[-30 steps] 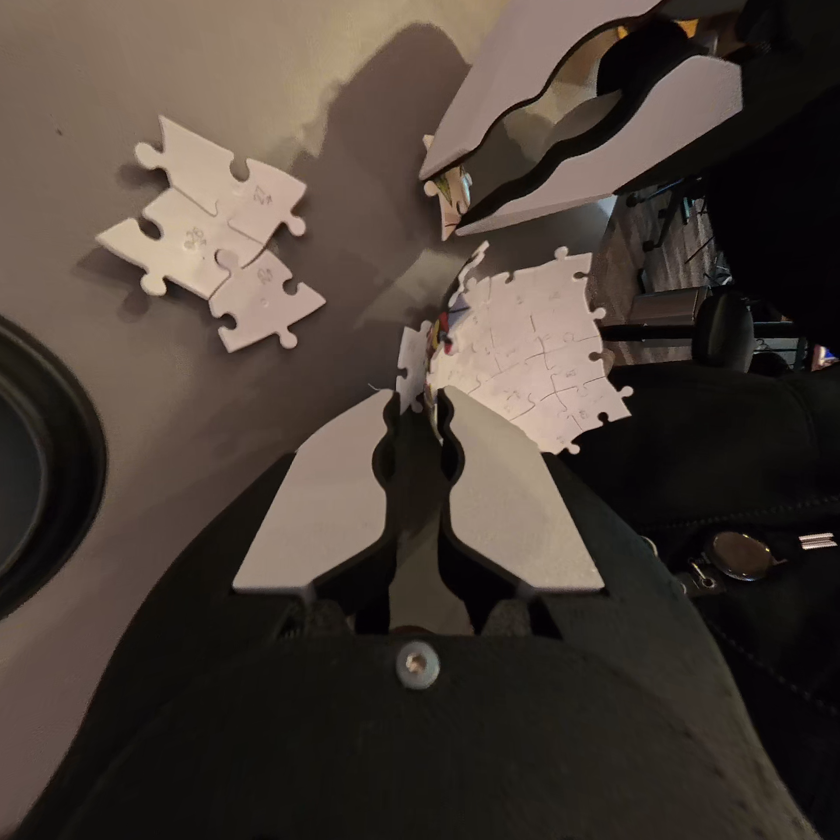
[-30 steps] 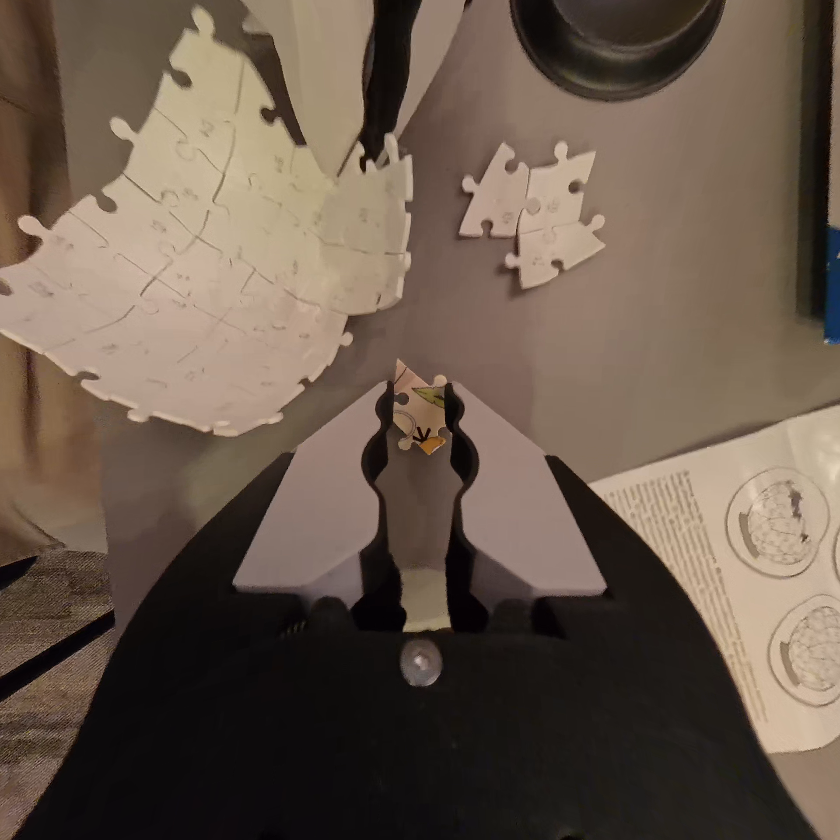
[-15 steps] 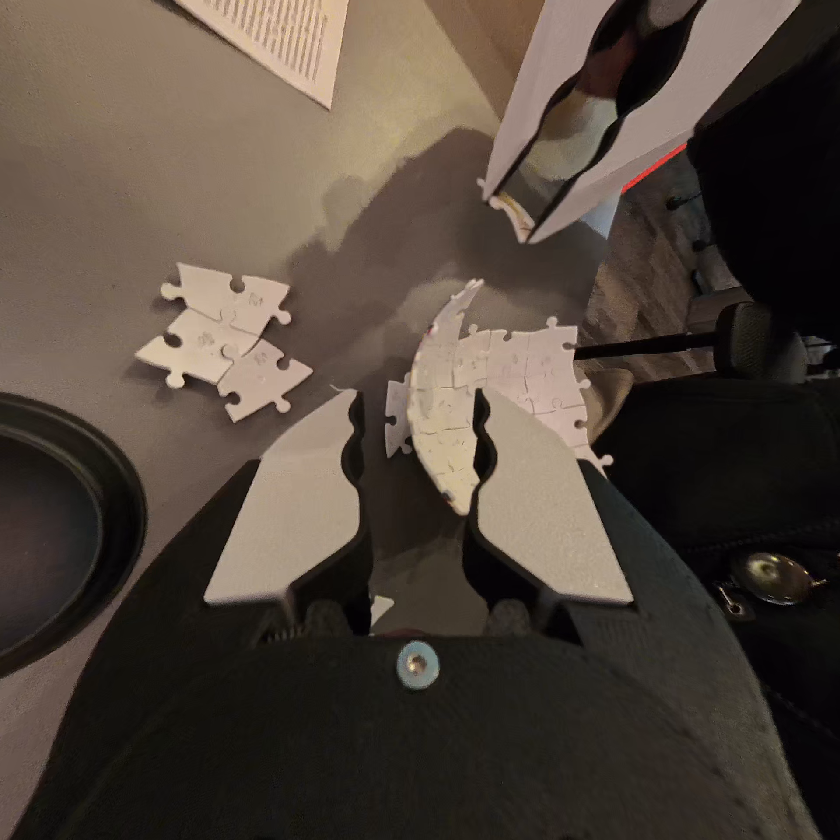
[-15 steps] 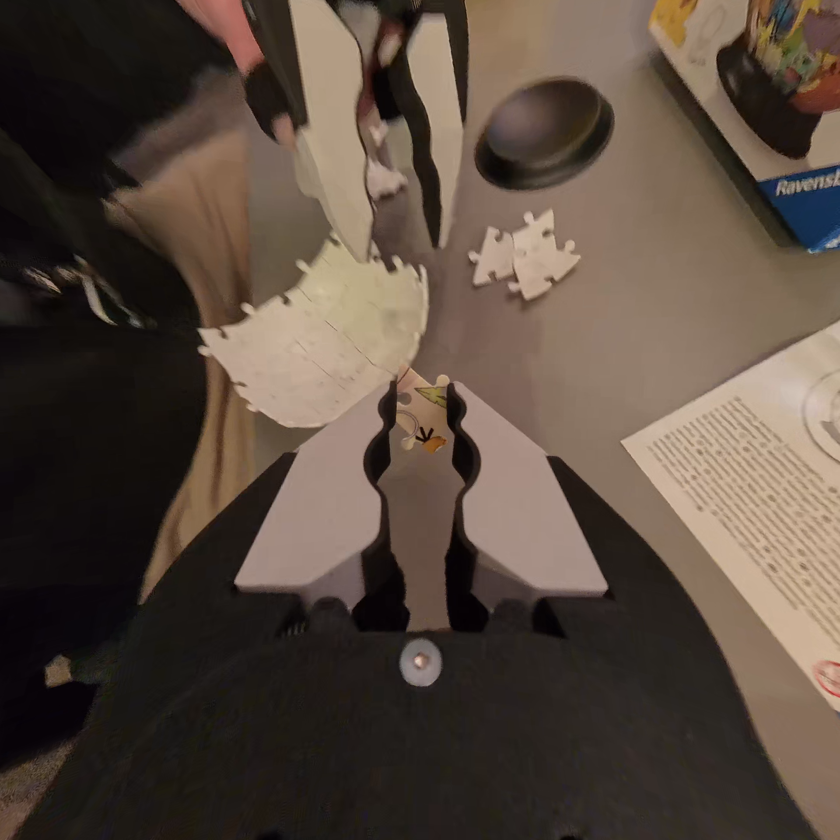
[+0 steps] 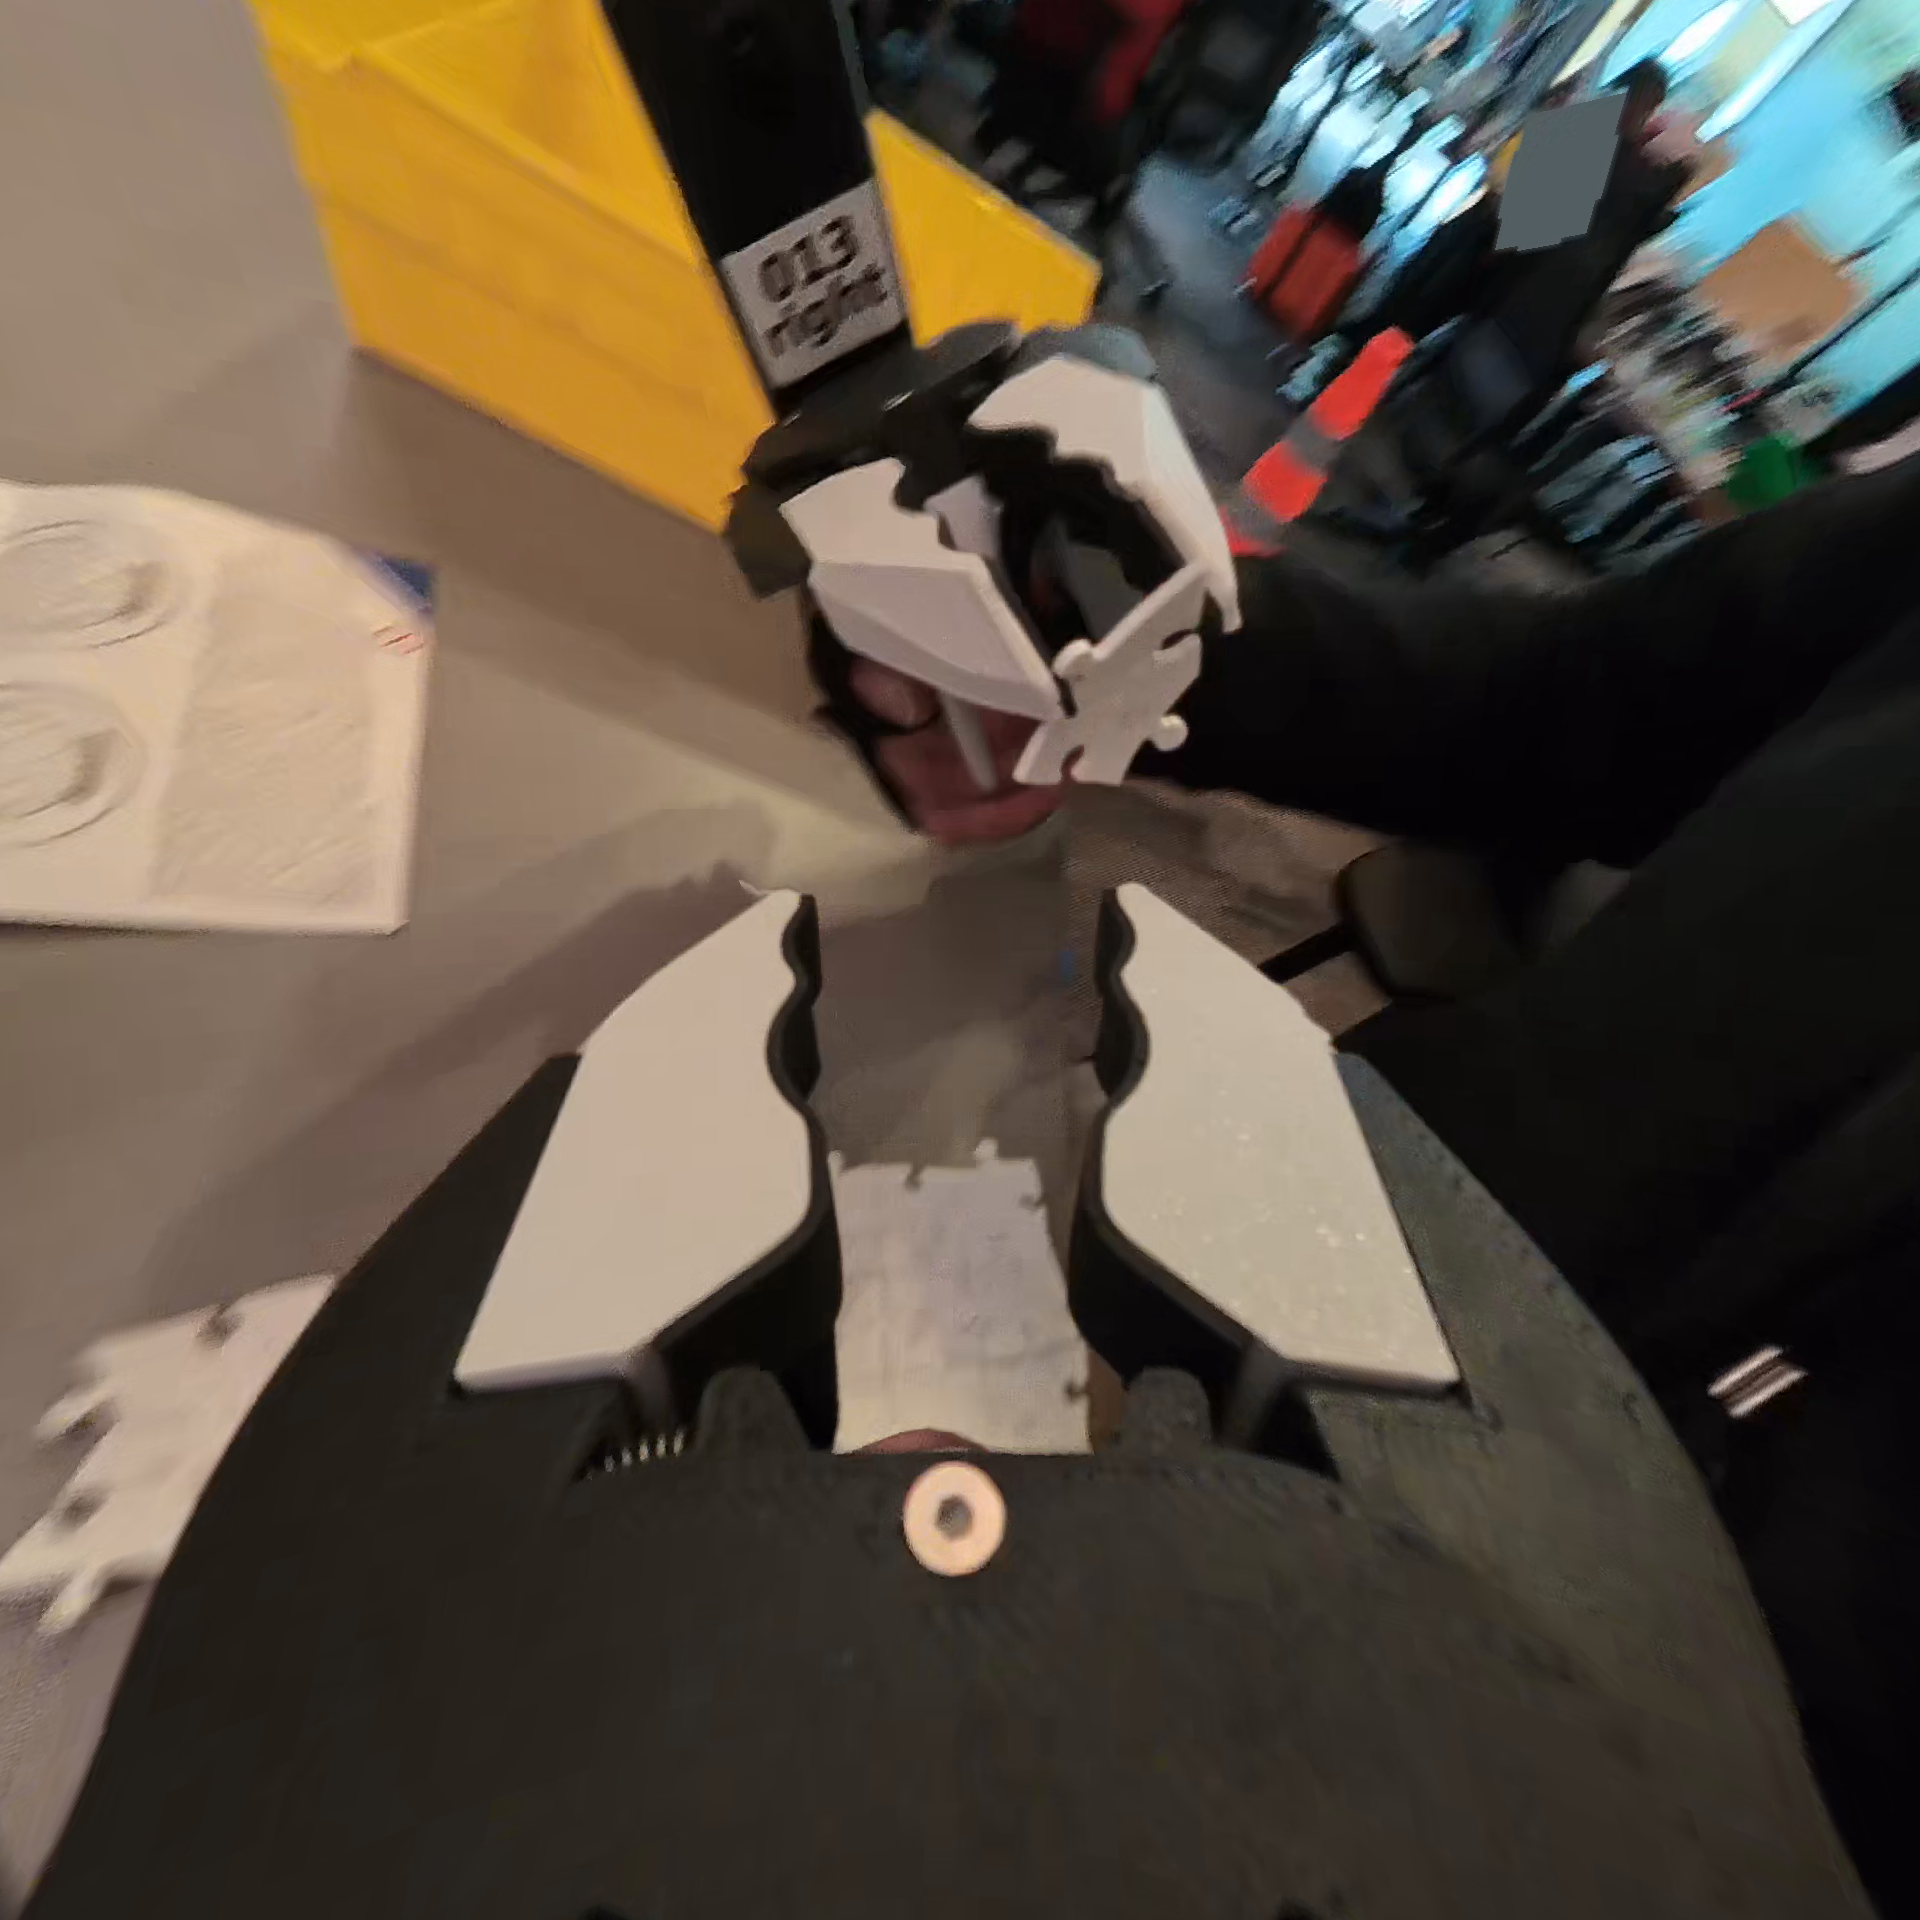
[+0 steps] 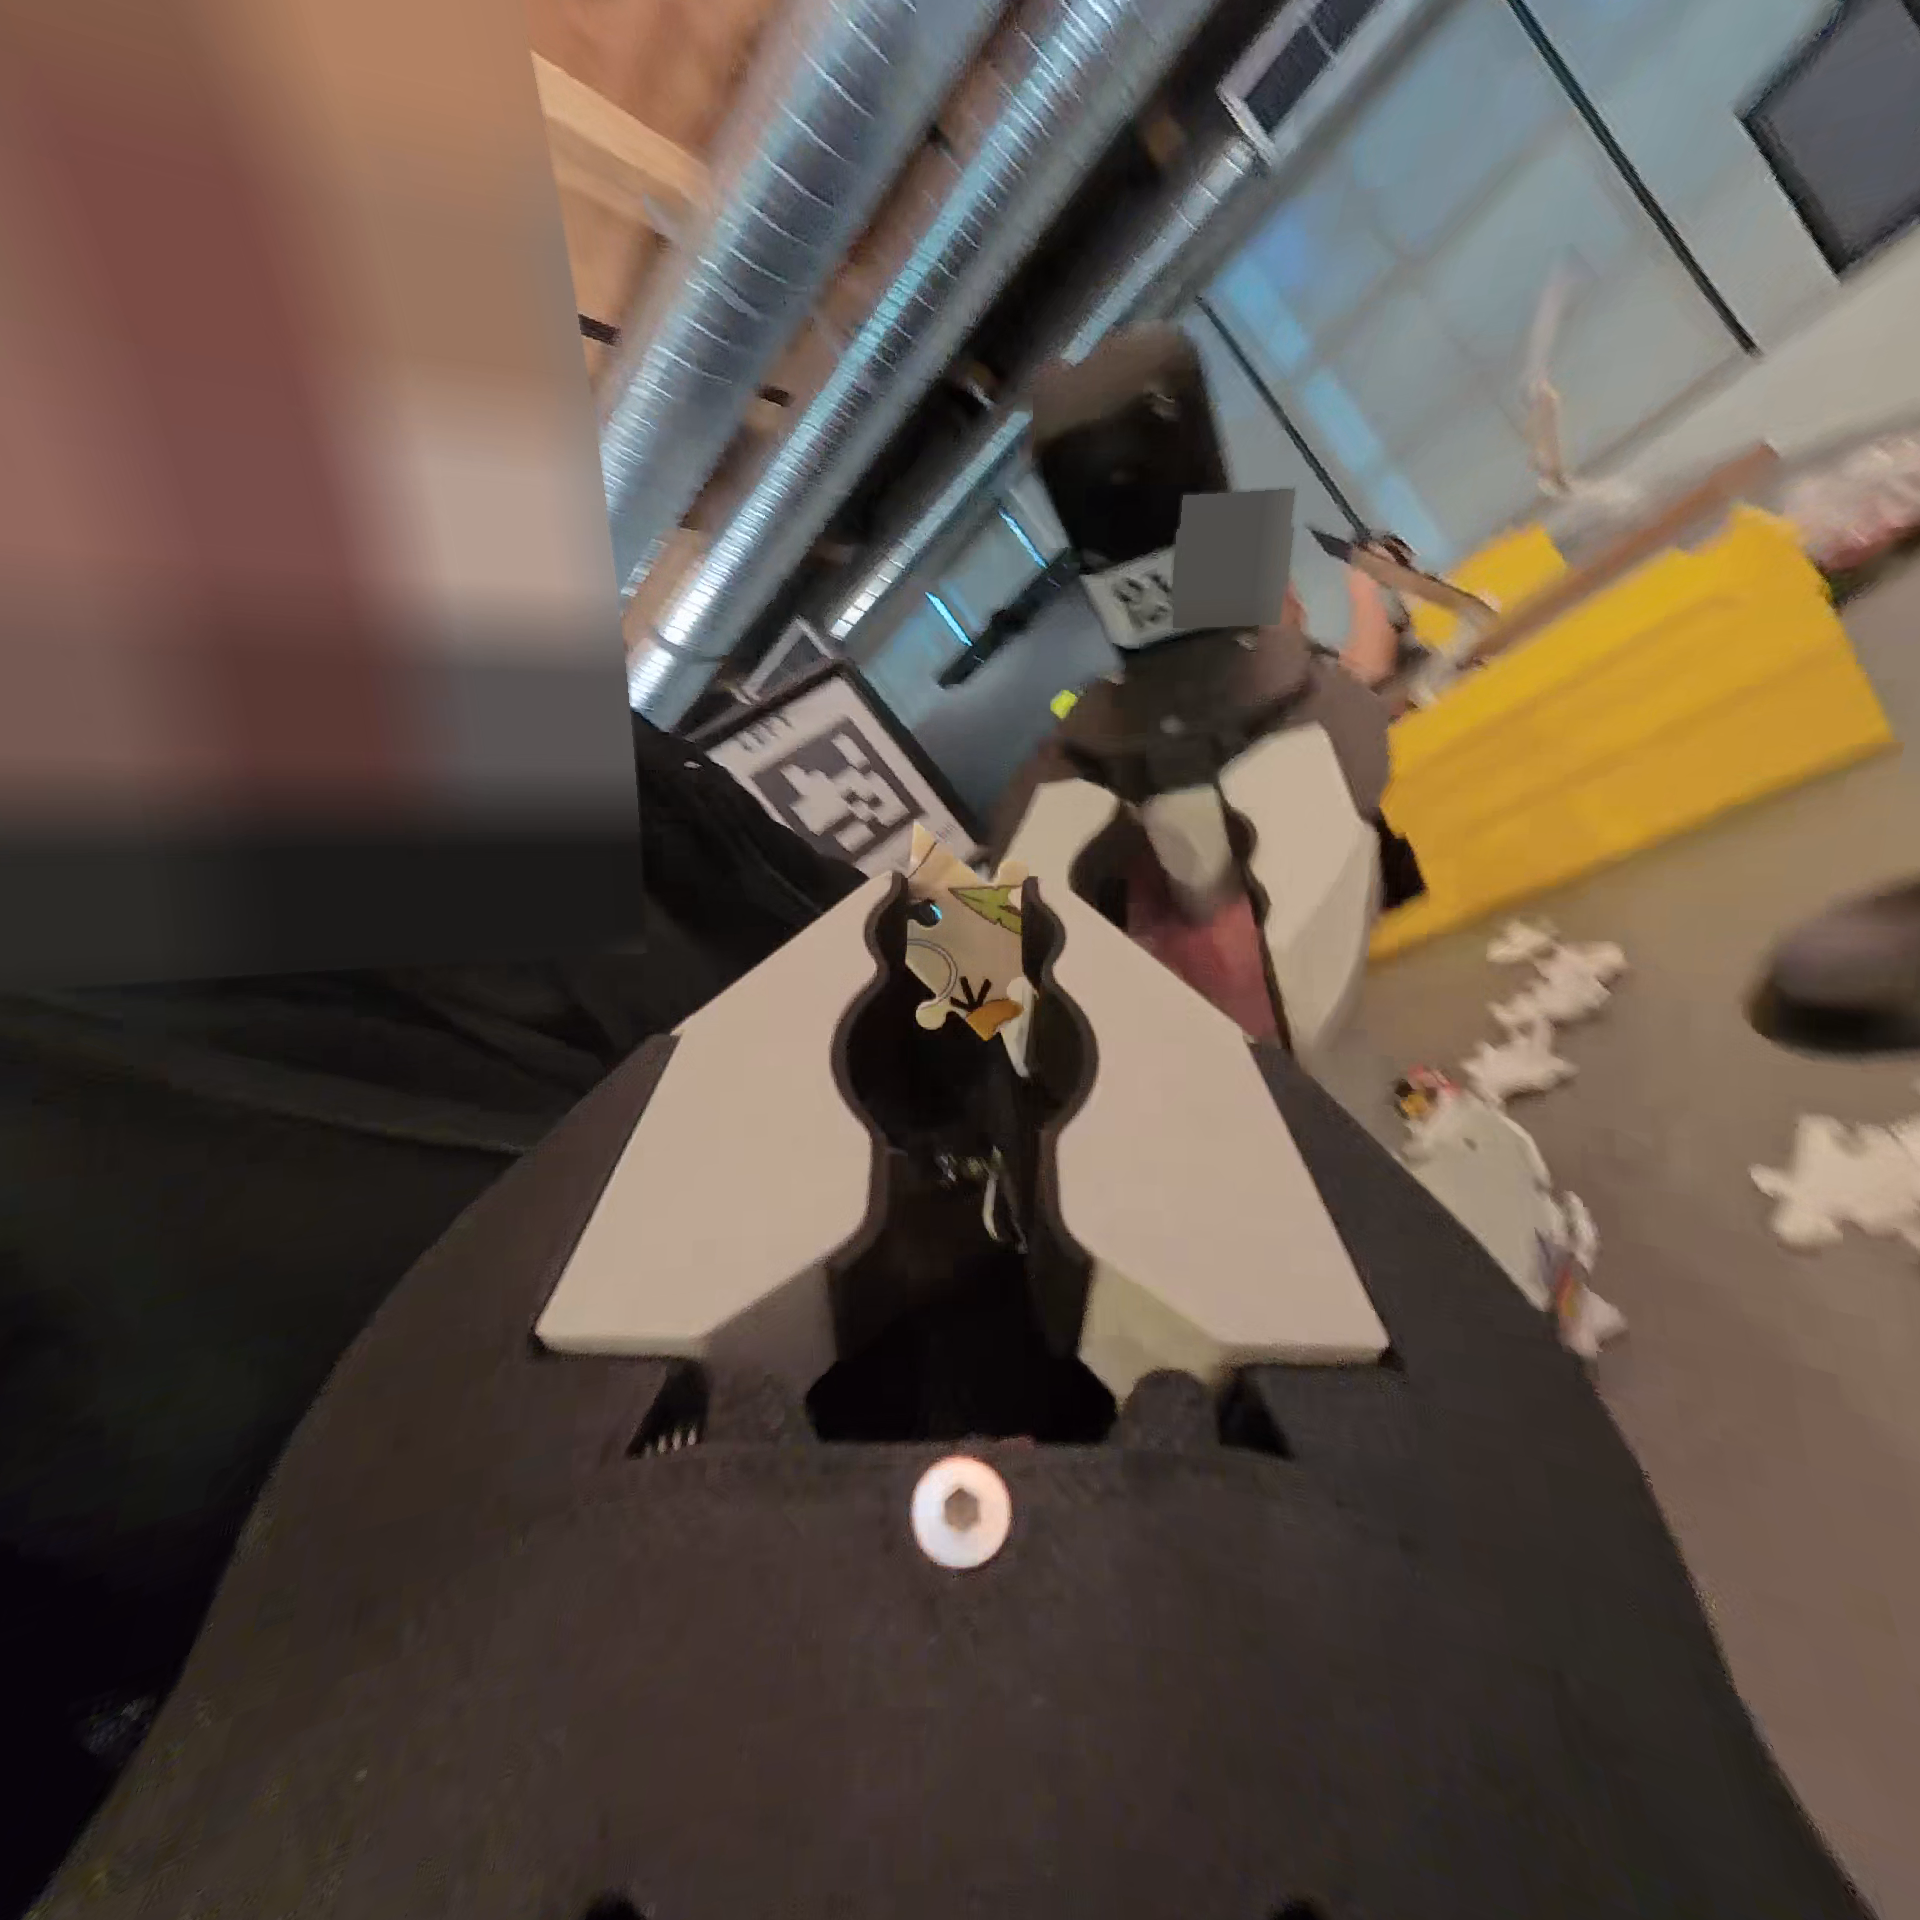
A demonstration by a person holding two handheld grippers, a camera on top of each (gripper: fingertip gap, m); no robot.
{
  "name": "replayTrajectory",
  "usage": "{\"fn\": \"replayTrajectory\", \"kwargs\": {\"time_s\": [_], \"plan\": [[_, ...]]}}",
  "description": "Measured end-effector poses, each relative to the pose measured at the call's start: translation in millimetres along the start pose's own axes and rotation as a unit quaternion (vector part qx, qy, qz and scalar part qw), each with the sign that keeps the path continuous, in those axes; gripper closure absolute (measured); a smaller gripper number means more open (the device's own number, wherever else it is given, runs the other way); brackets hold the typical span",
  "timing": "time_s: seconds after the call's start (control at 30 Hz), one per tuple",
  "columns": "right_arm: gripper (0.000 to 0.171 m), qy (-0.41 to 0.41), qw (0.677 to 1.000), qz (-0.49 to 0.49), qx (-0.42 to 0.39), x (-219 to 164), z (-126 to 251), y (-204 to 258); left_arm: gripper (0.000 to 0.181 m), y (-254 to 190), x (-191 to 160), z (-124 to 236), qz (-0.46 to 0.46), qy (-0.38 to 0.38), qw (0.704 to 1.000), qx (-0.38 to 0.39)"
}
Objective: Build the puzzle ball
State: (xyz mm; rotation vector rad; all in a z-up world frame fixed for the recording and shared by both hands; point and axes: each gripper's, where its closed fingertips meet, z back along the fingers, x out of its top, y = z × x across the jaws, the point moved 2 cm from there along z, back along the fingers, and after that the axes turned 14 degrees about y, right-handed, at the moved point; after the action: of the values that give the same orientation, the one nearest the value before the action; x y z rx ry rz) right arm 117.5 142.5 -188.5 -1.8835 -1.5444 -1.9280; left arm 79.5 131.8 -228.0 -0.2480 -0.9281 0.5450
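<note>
My left gripper (image 5: 954,925) is open and empty, raised and tilted above the grey table. The white curved puzzle shell (image 5: 951,1283) shows low between its finger bases, untouched by the jaws. My right gripper (image 6: 961,896) is shut on a single puzzle piece (image 6: 971,961) with a printed colour face. In the left wrist view the right gripper (image 5: 1143,660) hangs in the air ahead, with the piece's white back (image 5: 1107,712) at its tips. In the right wrist view the left gripper (image 6: 1184,914) is ahead, and the shell (image 6: 1486,1174) lies on the table to the right.
Yellow bins (image 5: 520,239) stand at the back of the table (image 5: 260,1091). A paper instruction sheet (image 5: 208,717) lies at the left. Joined white pieces (image 5: 135,1455) lie at lower left; more loose pieces (image 6: 1538,997) and a black stand (image 6: 1849,971) show in the right wrist view. The left gripper's tips are roughly 5 cm from the right gripper's.
My left gripper has opened and let go of the puzzle shell. Both grippers have lifted and tilted up from the table. The right gripper still holds its piece.
</note>
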Motion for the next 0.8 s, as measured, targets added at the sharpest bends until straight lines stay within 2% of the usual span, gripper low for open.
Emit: {"fn": "replayTrajectory", "kwargs": {"time_s": [0.13, 0.27, 0.37, 0.53, 0.7, 0.73, 0.8], "plan": [[0.151, -0.033, 0.998, 0.030, 0.052, 11, -4, 17, 0.139, -17, 24, -8, 0.004, -0.062, 0.992, -0.108], [0.151, -0.053, 0.995, 0.035, 0.071, 17, 2, 20, 0.162, -31, 35, -1, 0.017, -0.109, 0.973, -0.200], [0.151, -0.060, 0.994, 0.045, 0.075, 18, 8, 22, 0.158, -40, 41, 13, 0.028, -0.156, 0.950, -0.268], [0.151, -0.047, 0.994, 0.049, 0.082, 15, 5, 22, 0.157, -36, 43, 16, 0.045, -0.177, 0.941, -0.285], [0.151, -0.032, 0.995, 0.054, 0.077, 14, 0, 22, 0.176, -32, 43, 12, 0.063, -0.181, 0.940, -0.281], [0.155, -0.036, 0.995, 0.057, 0.072, 16, 1, 22, 0.179, -34, 43, 13, 0.060, -0.183, 0.938, -0.286], [0.152, -0.028, 0.998, 0.057, 0.024, 18, 5, 16, 0.179, -26, 42, 12, 0.077, -0.180, 0.948, -0.249]]}}
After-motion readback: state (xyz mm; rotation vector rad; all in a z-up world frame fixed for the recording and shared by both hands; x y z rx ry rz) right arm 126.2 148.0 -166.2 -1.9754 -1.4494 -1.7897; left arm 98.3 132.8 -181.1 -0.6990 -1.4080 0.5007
